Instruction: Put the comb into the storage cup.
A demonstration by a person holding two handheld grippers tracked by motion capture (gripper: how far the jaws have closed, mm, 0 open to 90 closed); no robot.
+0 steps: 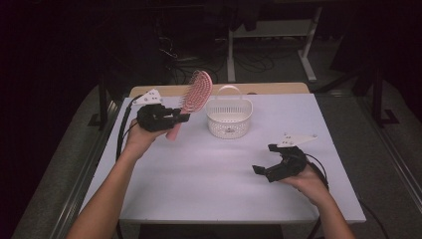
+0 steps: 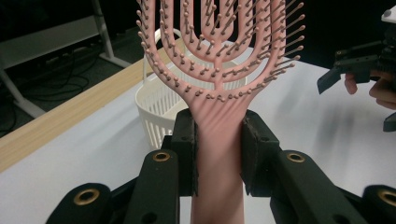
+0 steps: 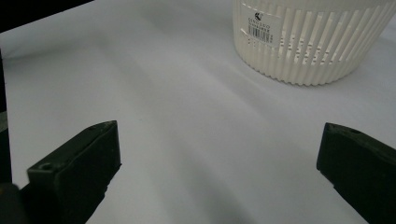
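Left gripper (image 1: 175, 118) fingers (image 2: 186, 140) pinch the pink hairbrush (image 2: 219, 93) at its neck, above the desk (image 1: 199, 174) beside the white basket (image 1: 229, 119); top-heavy head risks pivoting, striking the rim; right gripper (image 1: 263, 159) fingers (image 3: 79, 168) spread, empty.

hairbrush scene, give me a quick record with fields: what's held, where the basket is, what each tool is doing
held item: pink hairbrush, lifted off the table, head up
grip: left tool shut on the hairbrush handle, just below the head
basket: white slotted basket with handle, standing on the white table, to the right of the hairbrush
basket contents: nothing seen inside
right tool: open, nothing between its jaws, low over the table, pointing toward the basket
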